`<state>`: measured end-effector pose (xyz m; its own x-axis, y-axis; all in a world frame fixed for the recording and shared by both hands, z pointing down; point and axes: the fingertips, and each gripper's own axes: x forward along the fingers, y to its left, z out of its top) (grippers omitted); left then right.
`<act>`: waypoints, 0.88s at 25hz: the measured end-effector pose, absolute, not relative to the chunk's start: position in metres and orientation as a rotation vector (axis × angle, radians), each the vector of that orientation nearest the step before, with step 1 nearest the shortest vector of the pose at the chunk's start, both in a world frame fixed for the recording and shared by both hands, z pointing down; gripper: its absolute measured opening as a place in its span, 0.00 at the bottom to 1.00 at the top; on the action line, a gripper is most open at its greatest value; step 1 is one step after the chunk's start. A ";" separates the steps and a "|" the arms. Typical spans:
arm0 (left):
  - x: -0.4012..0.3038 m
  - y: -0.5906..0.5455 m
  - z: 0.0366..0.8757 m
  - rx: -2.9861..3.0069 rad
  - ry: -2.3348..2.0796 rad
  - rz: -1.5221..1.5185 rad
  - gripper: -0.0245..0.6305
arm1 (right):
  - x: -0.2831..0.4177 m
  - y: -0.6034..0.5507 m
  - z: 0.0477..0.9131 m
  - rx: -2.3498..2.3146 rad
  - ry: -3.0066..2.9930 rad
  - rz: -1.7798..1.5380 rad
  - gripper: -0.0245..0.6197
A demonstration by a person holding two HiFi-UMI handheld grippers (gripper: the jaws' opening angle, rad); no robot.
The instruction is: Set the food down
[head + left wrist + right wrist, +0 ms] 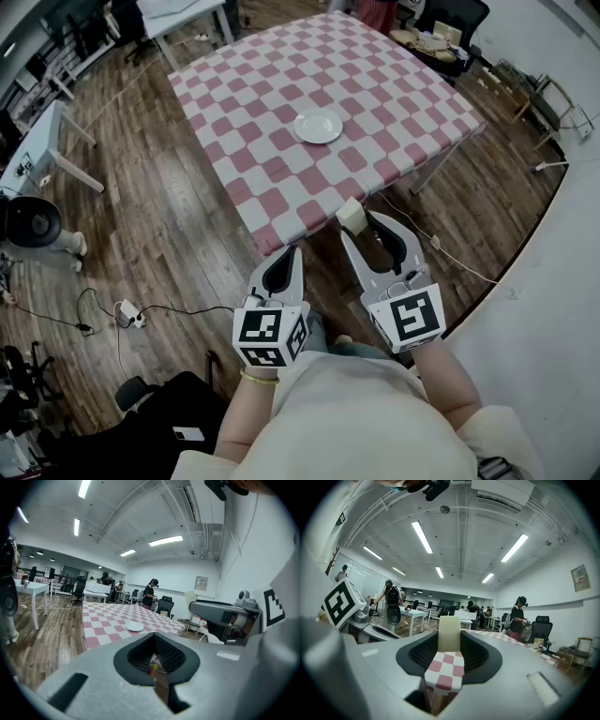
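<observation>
1. Wood-plank floor (169, 216) surrounds a square table under a pink-and-white checked tablecloth (281, 94). A round white plate (319, 126) sits near the table's middle and looks bare.
2. The right gripper (361, 221) holds a pale cream rectangular block of food (350, 214) between its jaw tips. It is level and poised over the table's near edge, well short of the plate.
3. The left gripper (286, 255) hangs beside it on the left, short of the table, with its jaws together on nothing.
4. Judged from this, the carry is in hand and the set-down has not begun.
5. The next move calls for reaching farther over the cloth to the plate. The block should be lowered until it rests, and the jaws released only then.
</observation>
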<state>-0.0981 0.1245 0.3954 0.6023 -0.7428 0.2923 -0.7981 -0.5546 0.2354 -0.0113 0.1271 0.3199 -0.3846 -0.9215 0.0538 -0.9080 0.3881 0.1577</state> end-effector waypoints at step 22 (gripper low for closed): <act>-0.061 0.207 0.377 2.548 -1.234 0.193 0.04 | 0.014 0.224 0.325 1.662 -2.557 -0.010 0.28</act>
